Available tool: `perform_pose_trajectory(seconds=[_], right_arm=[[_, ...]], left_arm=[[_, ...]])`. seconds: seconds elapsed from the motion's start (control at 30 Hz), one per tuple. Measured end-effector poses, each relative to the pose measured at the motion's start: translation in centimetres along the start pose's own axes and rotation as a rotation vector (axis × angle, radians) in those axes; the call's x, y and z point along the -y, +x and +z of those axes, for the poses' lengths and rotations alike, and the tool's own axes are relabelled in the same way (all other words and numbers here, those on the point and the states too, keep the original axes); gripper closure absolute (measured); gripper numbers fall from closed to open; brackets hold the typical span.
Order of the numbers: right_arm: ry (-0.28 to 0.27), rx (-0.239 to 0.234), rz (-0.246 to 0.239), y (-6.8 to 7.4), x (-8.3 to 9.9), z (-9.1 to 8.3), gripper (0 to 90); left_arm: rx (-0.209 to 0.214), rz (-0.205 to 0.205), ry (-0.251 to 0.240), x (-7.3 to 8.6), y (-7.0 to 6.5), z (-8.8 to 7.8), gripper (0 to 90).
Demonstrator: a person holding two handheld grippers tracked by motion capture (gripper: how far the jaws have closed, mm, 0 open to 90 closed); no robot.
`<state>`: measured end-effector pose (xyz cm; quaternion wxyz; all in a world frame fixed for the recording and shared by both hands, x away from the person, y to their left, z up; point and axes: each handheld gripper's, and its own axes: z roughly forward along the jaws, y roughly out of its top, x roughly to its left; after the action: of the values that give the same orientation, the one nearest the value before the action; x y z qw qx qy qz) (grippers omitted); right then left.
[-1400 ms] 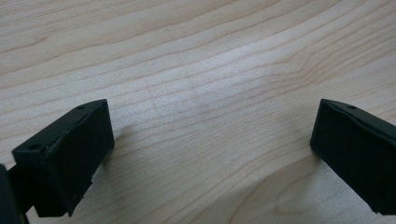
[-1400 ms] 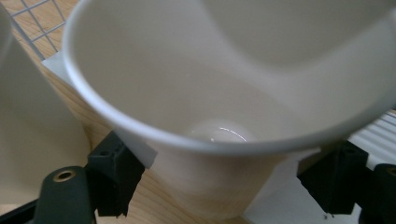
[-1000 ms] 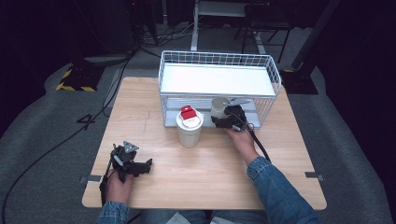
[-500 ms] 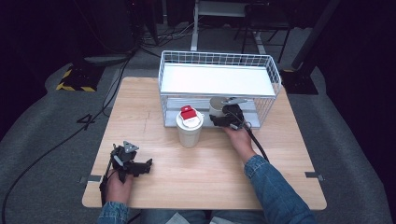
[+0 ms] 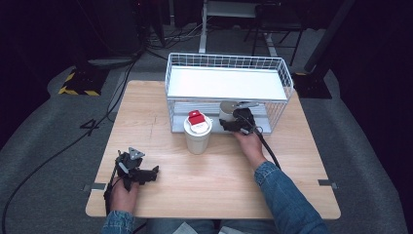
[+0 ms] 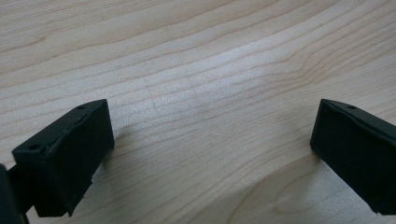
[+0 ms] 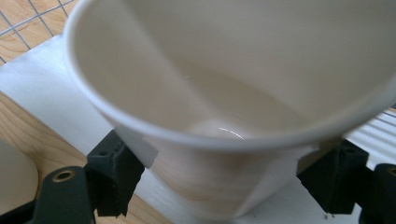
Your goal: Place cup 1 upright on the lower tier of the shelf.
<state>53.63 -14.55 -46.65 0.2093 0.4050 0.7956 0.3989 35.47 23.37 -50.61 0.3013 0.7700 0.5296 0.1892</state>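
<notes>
holding a paper cup [image 7: 233, 121] at the open front of the wire rack [image 5: 229, 61], the right gripper [image 5: 237, 122] has its jaws clenched on the cup's wall, one on each side, as the right gripper view shows; the wall looks creased where they press. the jaws have just been opening a touch, with the cup between them. the cup [image 5: 227, 110] stands on the rack's lower white shelf [image 7: 42, 100], under the upper one, near the front edge. my reading is that the step in hand is setting the cup down in the rack and starting to let go. the next move calls for spreading the jaws wide enough to free the thin wall, then drawing the hand straight back out, low, so the gripper misses the upper shelf and does not drag the cup along.

the left gripper [image 5: 141, 174] rests on the table [image 5: 292, 185] well apart from the rack, jaws released and wide over bare wood, grasping nothing.

a lidded cup [image 5: 197, 135] with a small red thing [image 5: 197, 118] on top stands just outside the rack, to the left of the right hand. it sits close beside the way out and could be knocked if the hand swings left.
</notes>
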Motion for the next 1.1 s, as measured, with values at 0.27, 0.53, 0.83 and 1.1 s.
perform_pose_trajectory(seconds=[0.27,0.53,0.83,1.1], right_arm=[[-0.004,0.016,0.026,-0.3,0.0,0.0,14.5],[-0.014,0.012,0.016,-0.3,0.1,-0.9,11.2],[-0.029,-0.007,-0.011,0.1,0.5,-2.5,0.7],[-0.047,-0.033,-0.033,0.3,0.8,-5.2,0.4]], left_arm=[[0.0,0.0,0.0,0.0,0.0,0.0,0.1],[0.0,0.0,-0.001,0.0,0.0,0.0,0.1],[0.002,0.002,0.0,0.0,0.0,0.0,0.1],[0.003,0.003,0.0,0.0,0.0,0.0,0.1]])
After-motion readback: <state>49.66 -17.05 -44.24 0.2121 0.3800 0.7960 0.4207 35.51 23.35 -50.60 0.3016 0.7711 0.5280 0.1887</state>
